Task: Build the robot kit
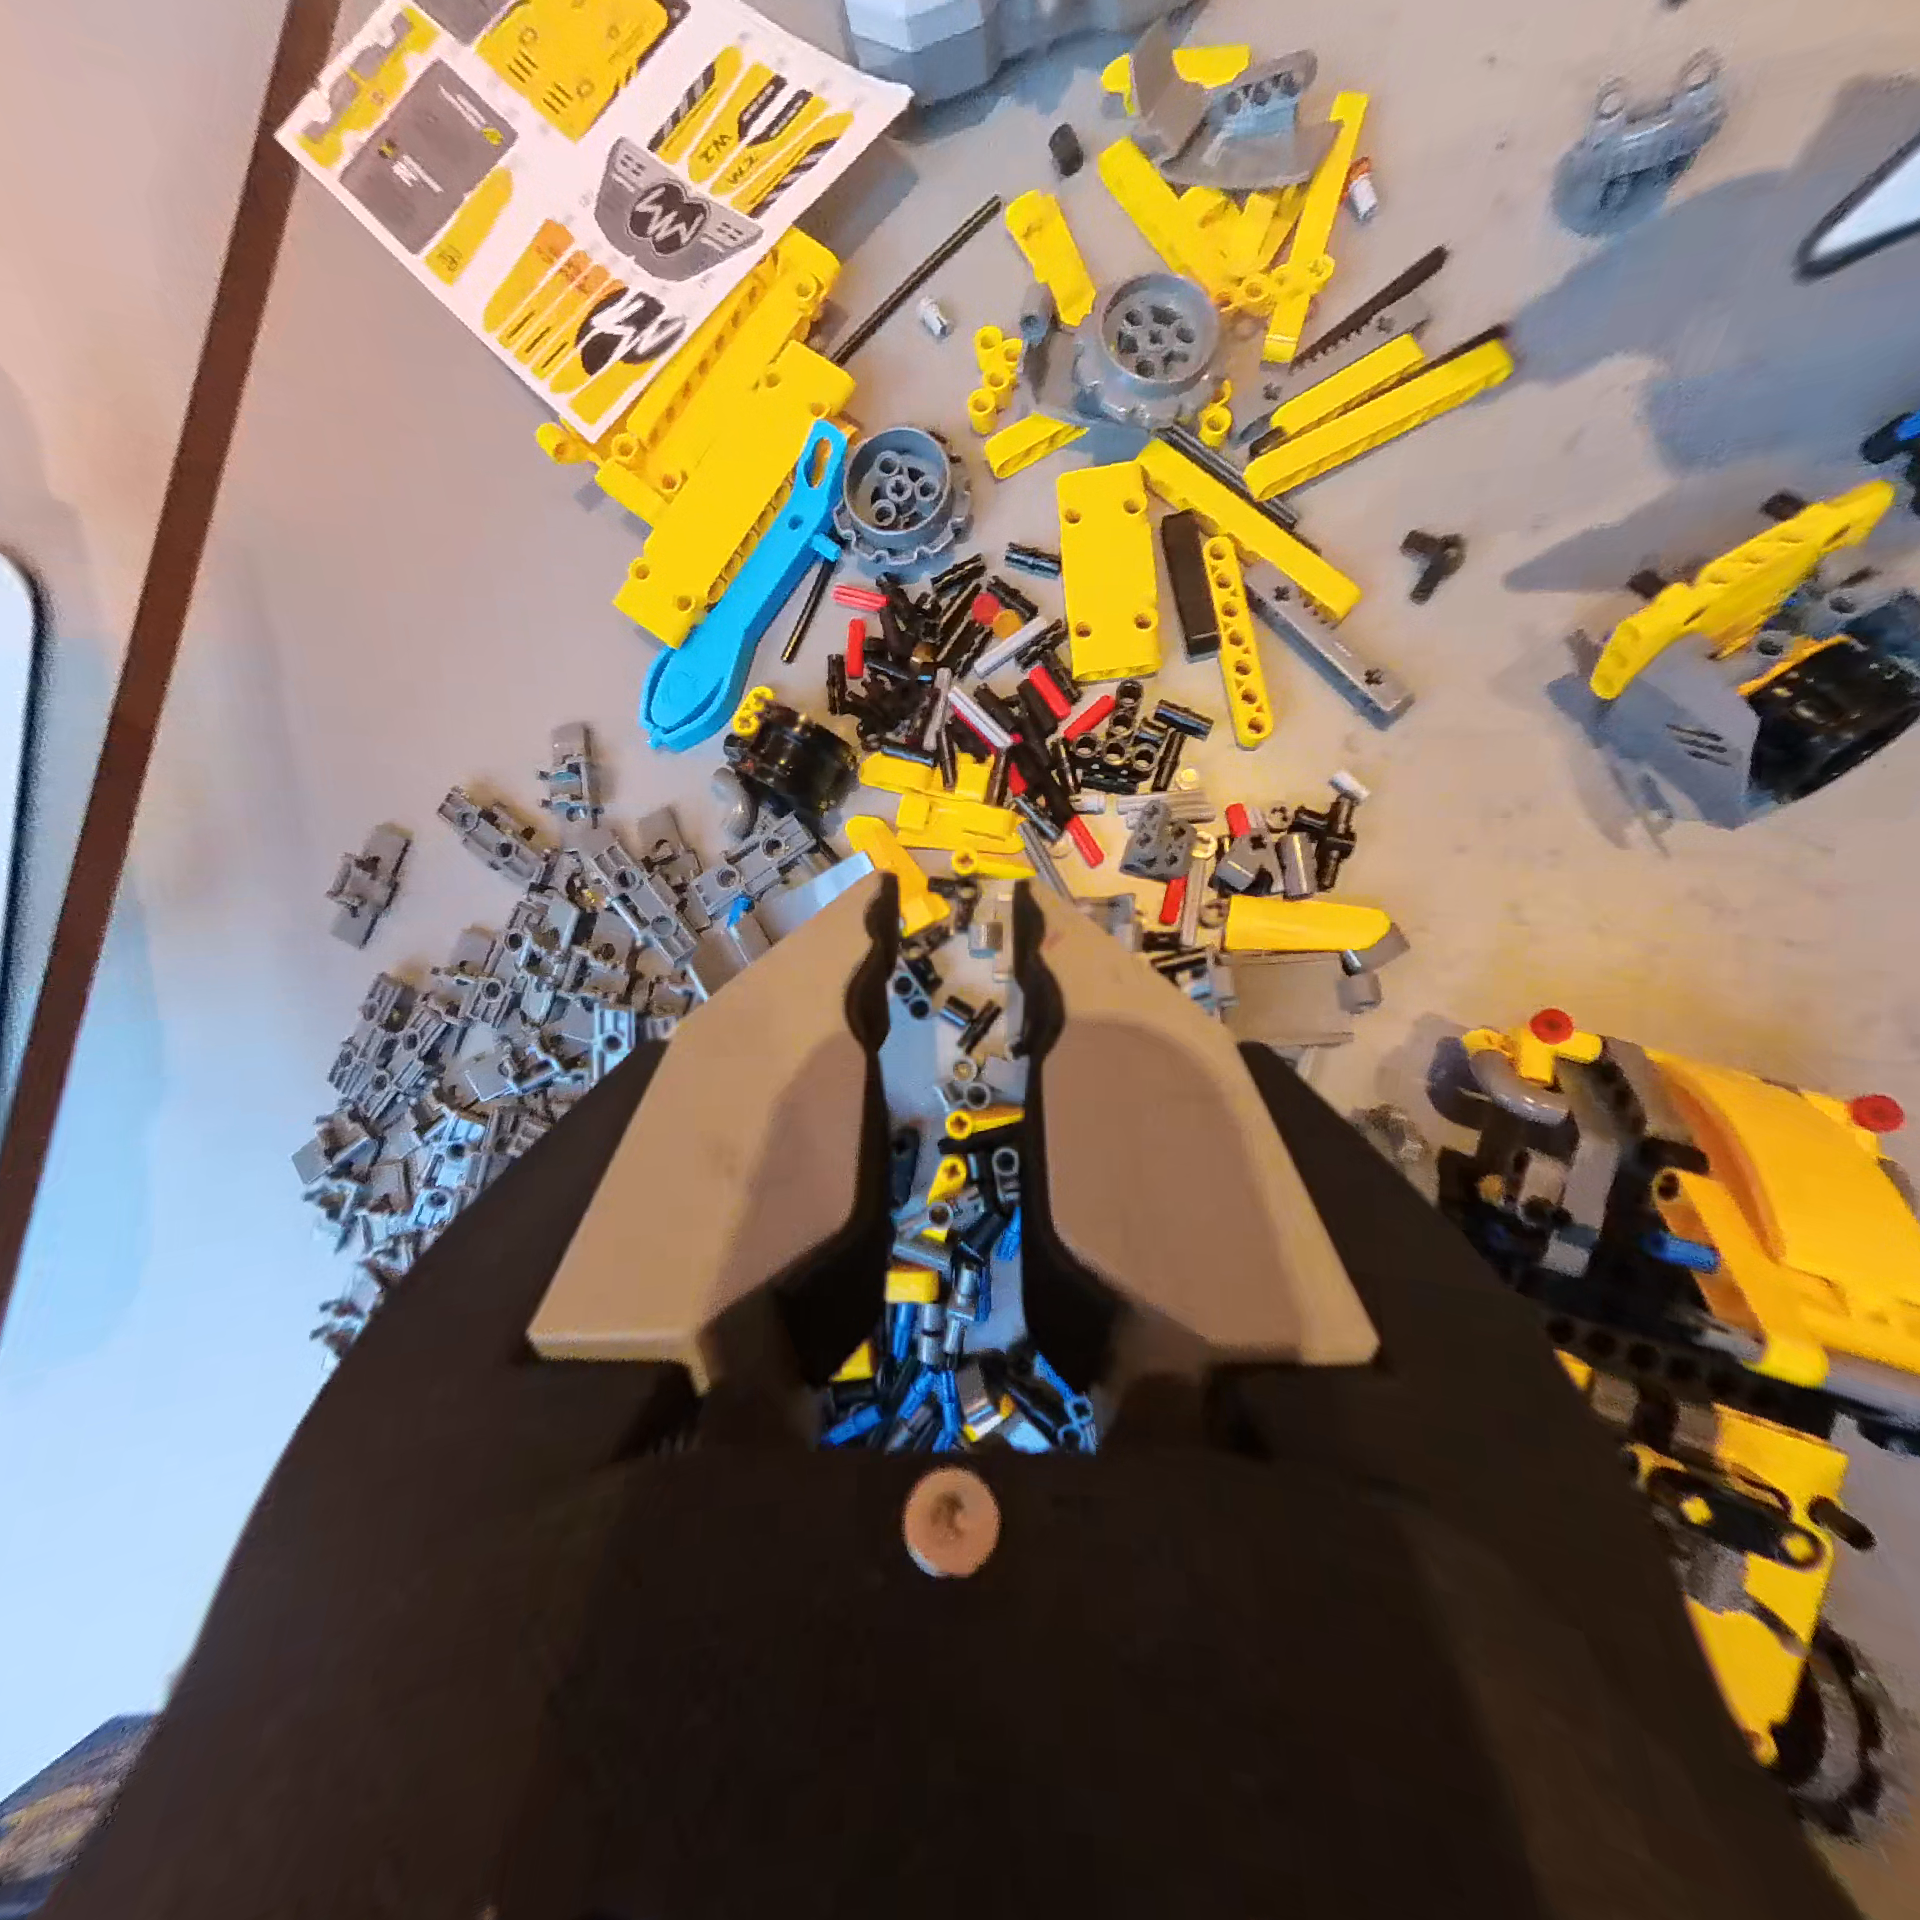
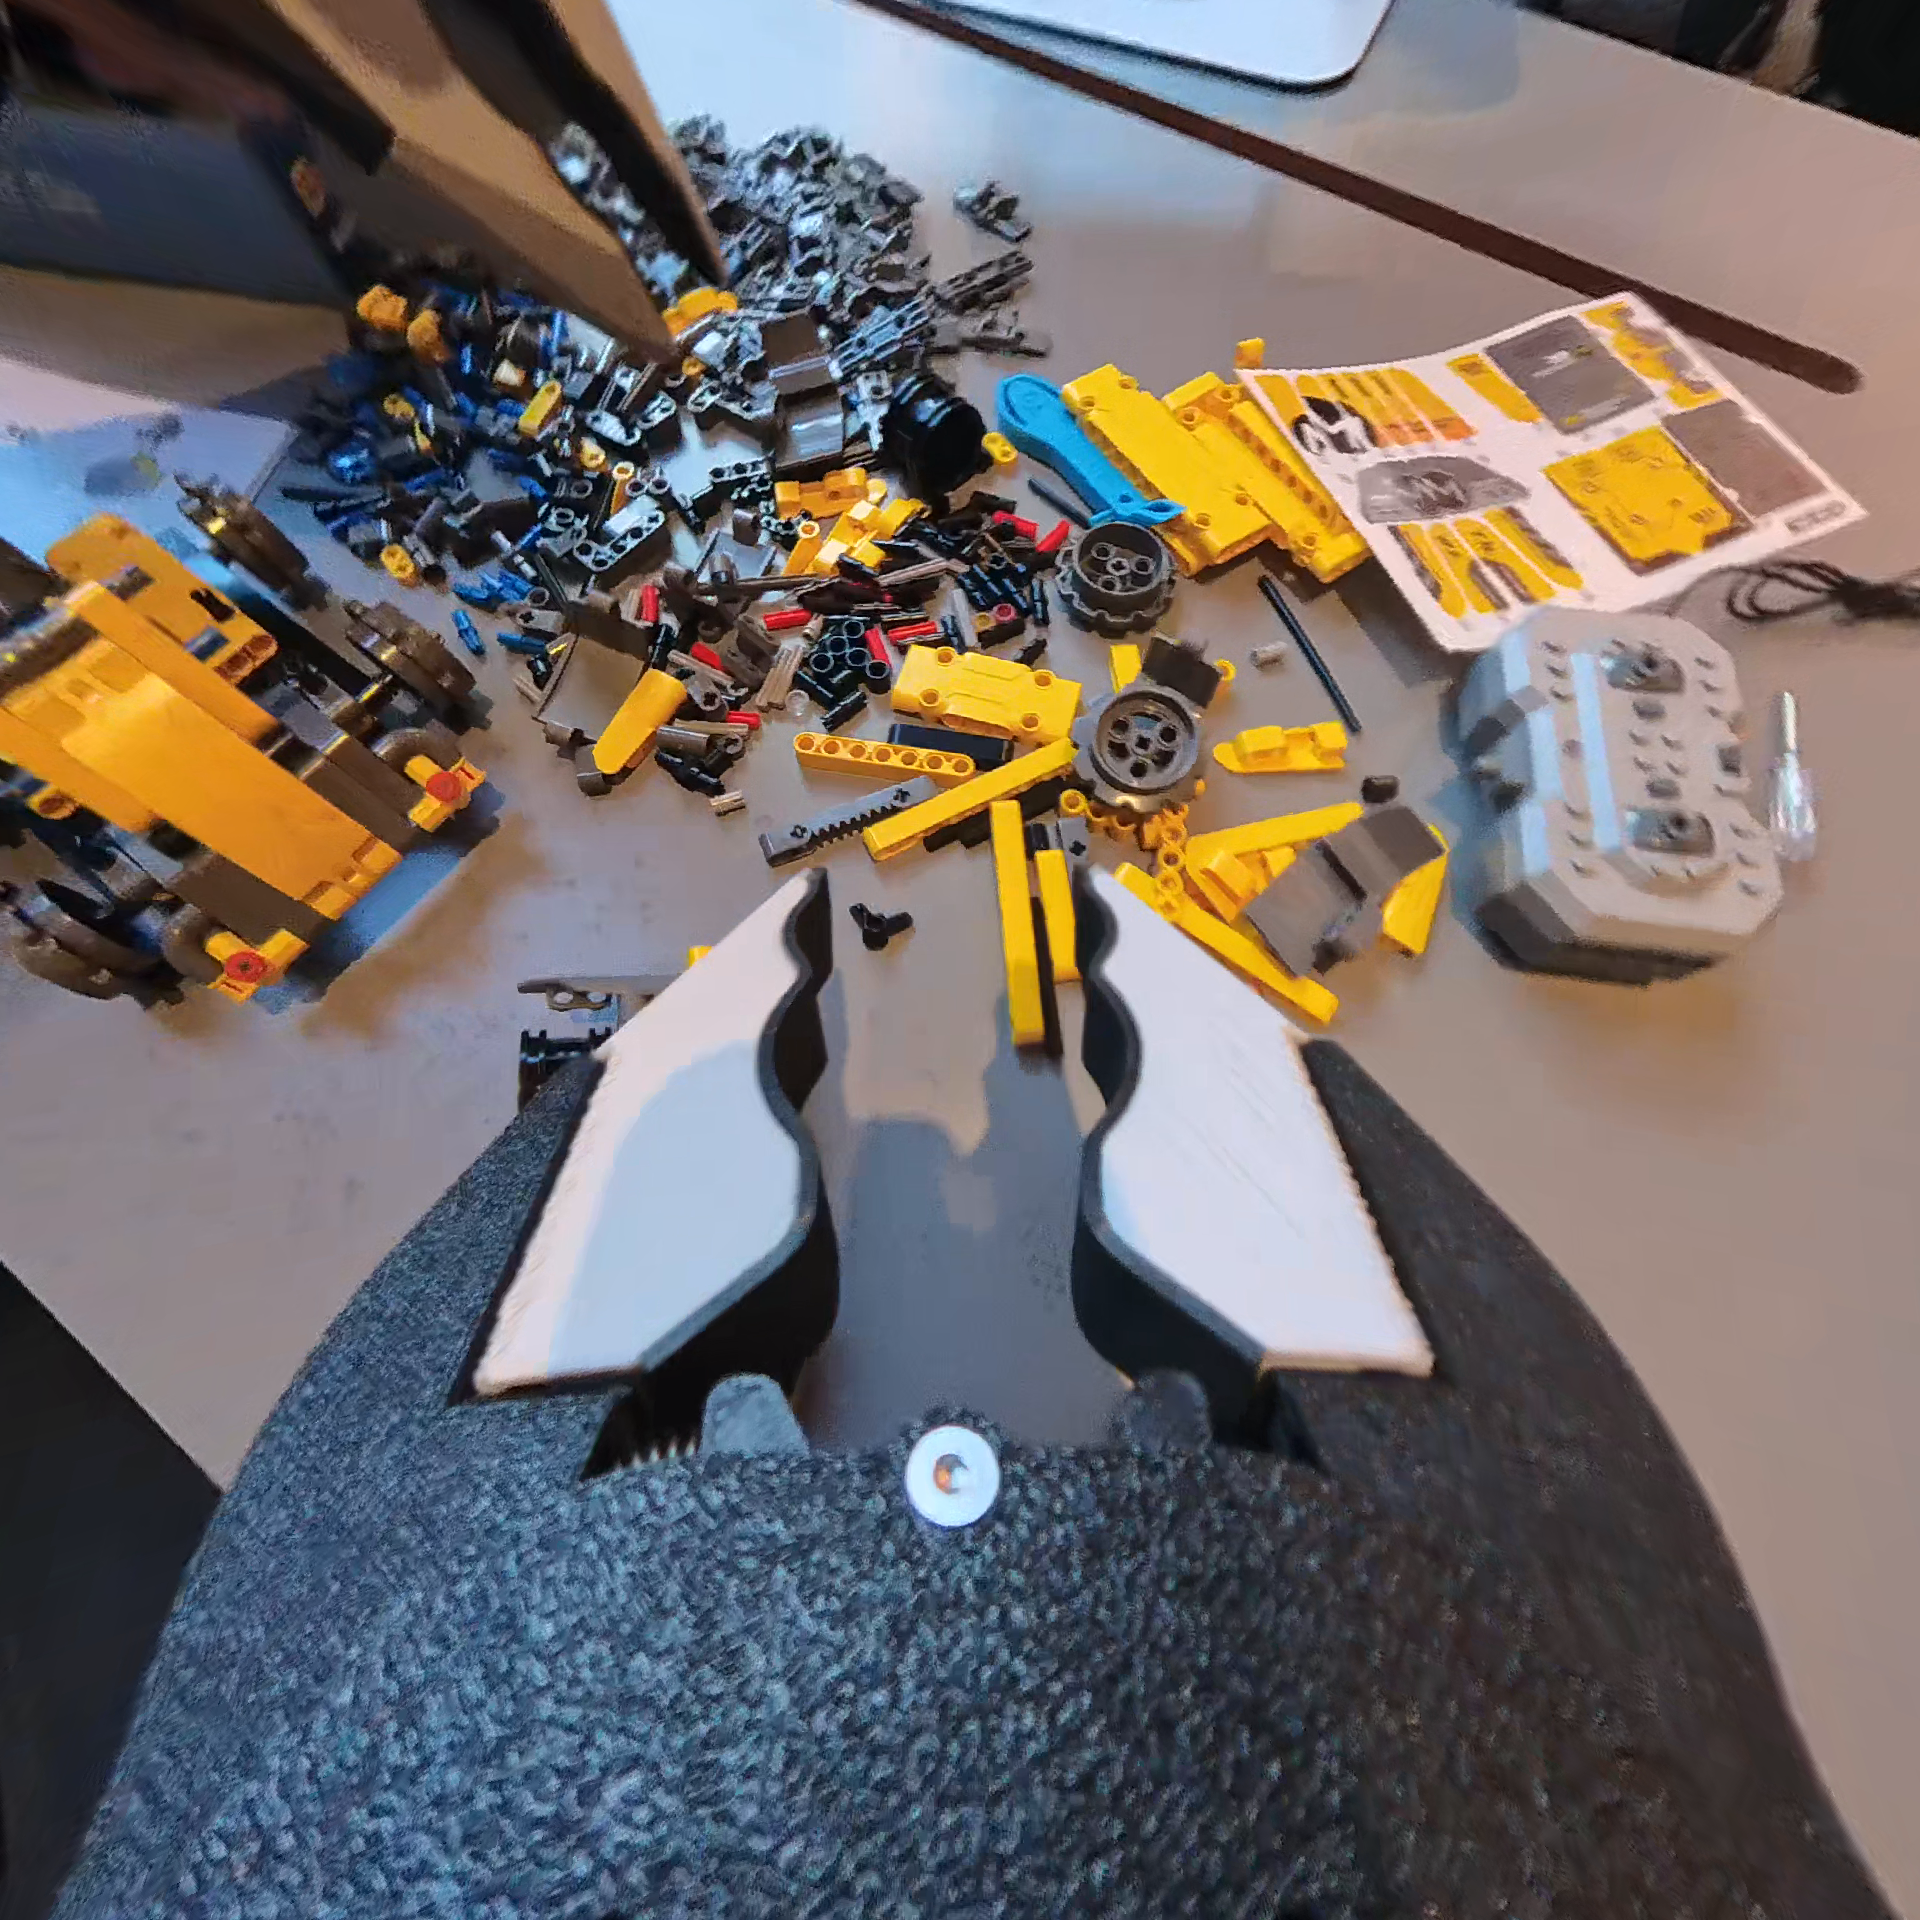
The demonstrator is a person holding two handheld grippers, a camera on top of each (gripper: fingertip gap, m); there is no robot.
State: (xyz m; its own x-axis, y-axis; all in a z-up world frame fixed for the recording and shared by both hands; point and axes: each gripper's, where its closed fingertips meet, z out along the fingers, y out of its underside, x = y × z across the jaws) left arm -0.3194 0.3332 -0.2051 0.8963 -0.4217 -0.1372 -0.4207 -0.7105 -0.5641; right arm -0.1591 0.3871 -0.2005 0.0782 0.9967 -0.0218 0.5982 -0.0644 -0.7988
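The left gripper (image 1: 951, 899), its grey-padded fingers (image 1: 1132, 1091) parted with nothing between them, hangs over a heap of small black, blue and yellow plastic connector pins (image 1: 951, 1247) on the grey tabletop (image 1: 436, 644), beside a pile of grey plastic bricks (image 1: 488, 1029).

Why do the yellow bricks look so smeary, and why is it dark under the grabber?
Left wrist view: the half-built yellow vehicle at the edge is smeared, while the sticker sheet stays sharper. Right wrist view: the right hand-held gripper casts a dark shadow on the table, and the rim bends.
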